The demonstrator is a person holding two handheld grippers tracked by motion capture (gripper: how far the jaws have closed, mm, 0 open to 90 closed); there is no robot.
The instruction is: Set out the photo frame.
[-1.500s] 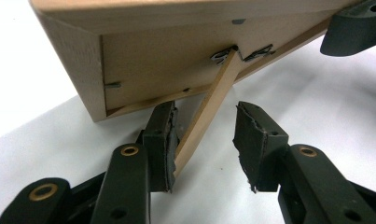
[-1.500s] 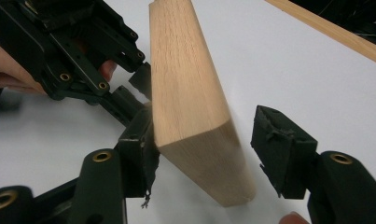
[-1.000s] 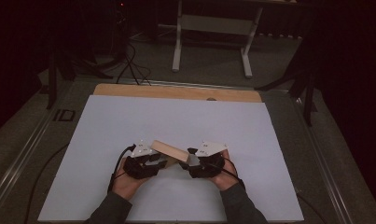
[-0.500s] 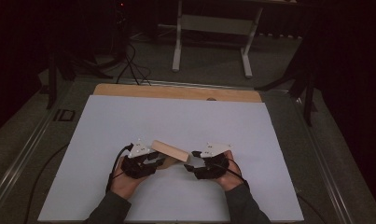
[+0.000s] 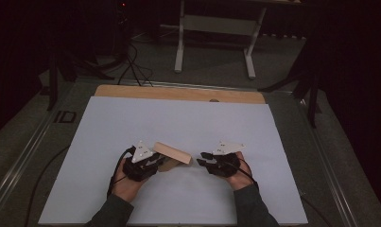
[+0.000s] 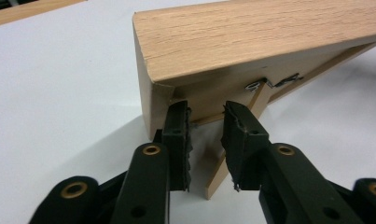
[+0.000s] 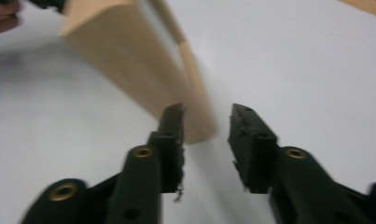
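From the high view, the wooden frame (image 5: 171, 153) sits on the white bench (image 5: 178, 118) a little toward six o'clock of its middle, tilted, one end at my left gripper (image 5: 145, 163) and the other pointing to three o'clock at my right gripper (image 5: 203, 158).

In the left gripper view my left fingers (image 6: 178, 135) have just been closing. They stand a little apart under the frame's (image 6: 251, 37) back edge, at the foot of a thin wooden strut (image 6: 241, 135) that leans down from a small metal clip (image 6: 269, 83). The strut's upper part shows in the gap; I cannot tell whether the pads press on it.

In the right gripper view, my right fingers (image 7: 174, 123) have also just been closing, and they stand parted with nothing between them. The frame's (image 7: 129, 60) near end lies at eleven o'clock of the gap, just beside the left-hand finger; the picture is blurred, so I cannot tell if they touch.

A bare wooden strip (image 5: 178, 93) runs along the bench's twelve o'clock edge. A white-legged stand (image 5: 216, 33) stands on the floor beyond it, well apart.
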